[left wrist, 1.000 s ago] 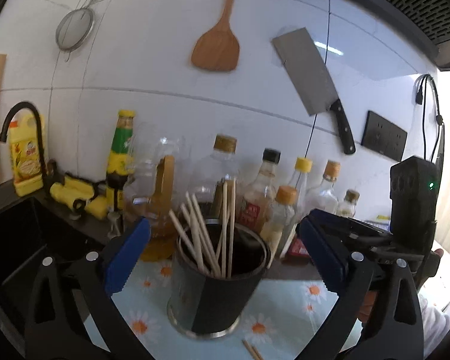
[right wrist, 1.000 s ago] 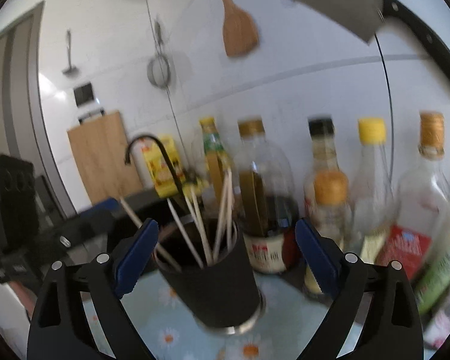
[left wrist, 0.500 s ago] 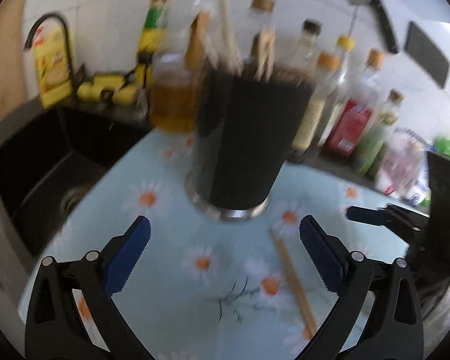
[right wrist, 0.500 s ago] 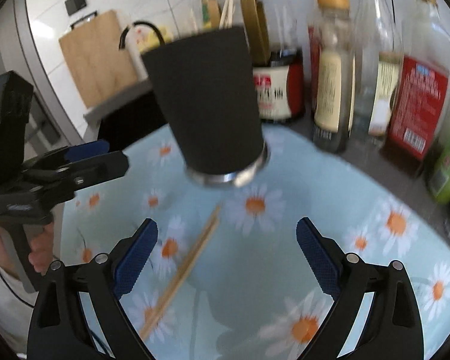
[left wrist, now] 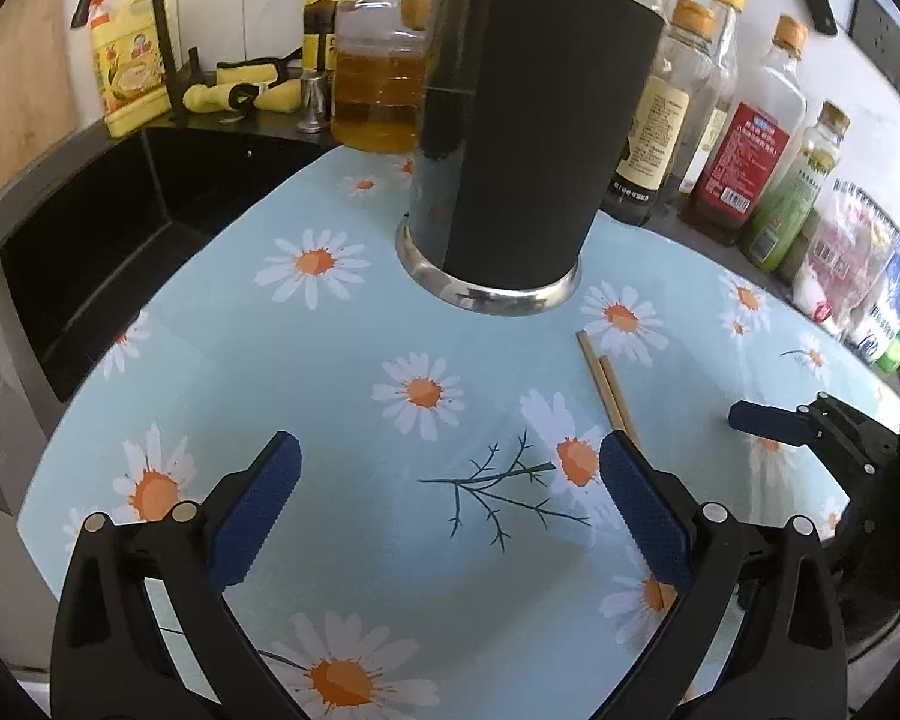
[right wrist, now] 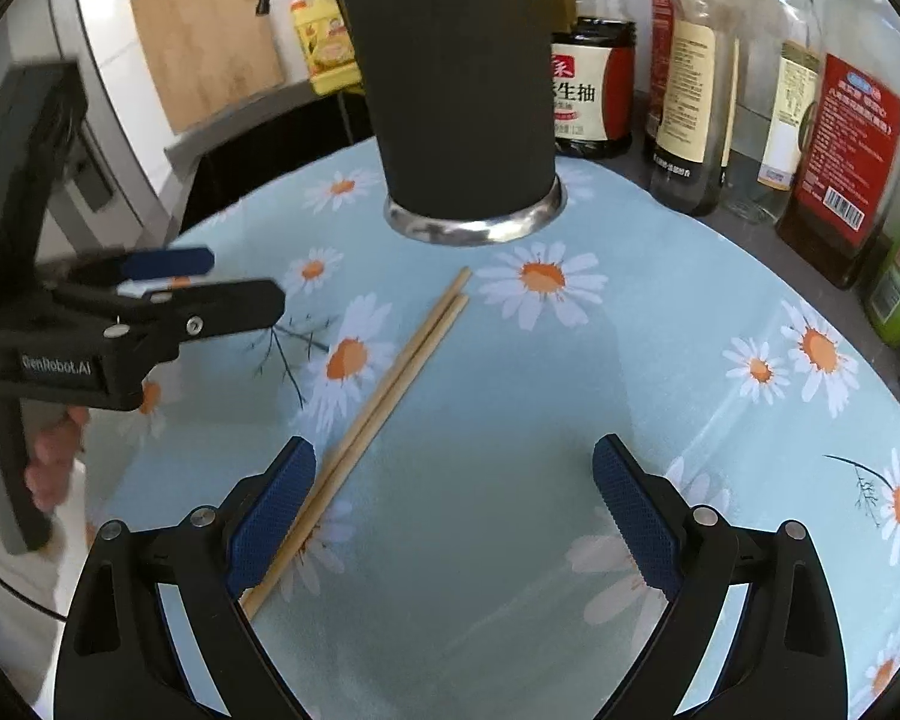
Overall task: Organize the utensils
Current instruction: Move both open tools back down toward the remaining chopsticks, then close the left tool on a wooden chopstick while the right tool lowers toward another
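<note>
Pale wooden chopsticks [right wrist: 384, 408], a pair lying side by side, rested on a daisy-printed blue mat [right wrist: 510, 420] in front of a tall black utensil holder [right wrist: 456, 90] with a steel base ring. Their near ends ran under the left finger of the right gripper [right wrist: 453, 510], while their far ends stopped just short of the holder's base.

Both grippers hung above the mat with jaws spread wide and nothing between them. The left gripper [left wrist: 450, 504] showed in the right wrist view from the side, a hand partly visible on its grip, and its right finger sat over the chopsticks [left wrist: 609, 390] in its own view. Neither tool appeared to touch the sticks, though how high each was above the mat could not be judged.

The holder [left wrist: 522, 138] stood upright near the back of the mat, close to a row of sauce and oil bottles [right wrist: 690, 72] along the counter [right wrist: 744, 228]; a dark sink [left wrist: 90, 222] and tap lay to the left. Stick tips poking above the rim in the left wrist view suggested other chopsticks were already inside.

The step in hand appeared to be the approach to the loose pair, the last utensils seen outside the holder. The next move would call for one gripper to centre its jaws across the two sticks, lower until the pads flank them, and close on both together, since thin round sticks on a smooth mat would likely roll apart or pivot if caught off-centre.
</note>
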Demonstrator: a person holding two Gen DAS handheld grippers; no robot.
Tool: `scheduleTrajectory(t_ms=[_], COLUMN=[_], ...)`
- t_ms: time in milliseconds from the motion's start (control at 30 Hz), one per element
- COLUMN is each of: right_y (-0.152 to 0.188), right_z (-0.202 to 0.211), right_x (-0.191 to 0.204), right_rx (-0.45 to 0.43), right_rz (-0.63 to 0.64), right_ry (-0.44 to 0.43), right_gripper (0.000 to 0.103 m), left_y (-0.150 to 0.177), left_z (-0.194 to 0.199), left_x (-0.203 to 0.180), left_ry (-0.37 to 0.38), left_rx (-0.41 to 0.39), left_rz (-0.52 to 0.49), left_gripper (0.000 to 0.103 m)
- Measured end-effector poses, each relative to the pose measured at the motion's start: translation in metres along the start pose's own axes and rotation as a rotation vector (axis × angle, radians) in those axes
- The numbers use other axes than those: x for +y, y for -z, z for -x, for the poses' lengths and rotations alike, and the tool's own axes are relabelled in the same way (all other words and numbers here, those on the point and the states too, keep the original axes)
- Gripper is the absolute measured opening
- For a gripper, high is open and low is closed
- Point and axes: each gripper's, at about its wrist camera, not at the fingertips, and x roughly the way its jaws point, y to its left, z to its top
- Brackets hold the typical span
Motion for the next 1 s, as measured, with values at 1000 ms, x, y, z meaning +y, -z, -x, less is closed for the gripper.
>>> scheduleTrajectory(t_ms=[1000], right_y=[0.016], right_z=[0.015], right_x=[-0.032], right_rx=[0.174], right_rz=[0.041], right_ry=[0.089], right_gripper=[0.096], left_y=[0.012], left_z=[-0.033], left_x=[-0.057], left_ry=[-0.052], left_rx=[0.140], left_rz=[-0.118], left_gripper=[0.099])
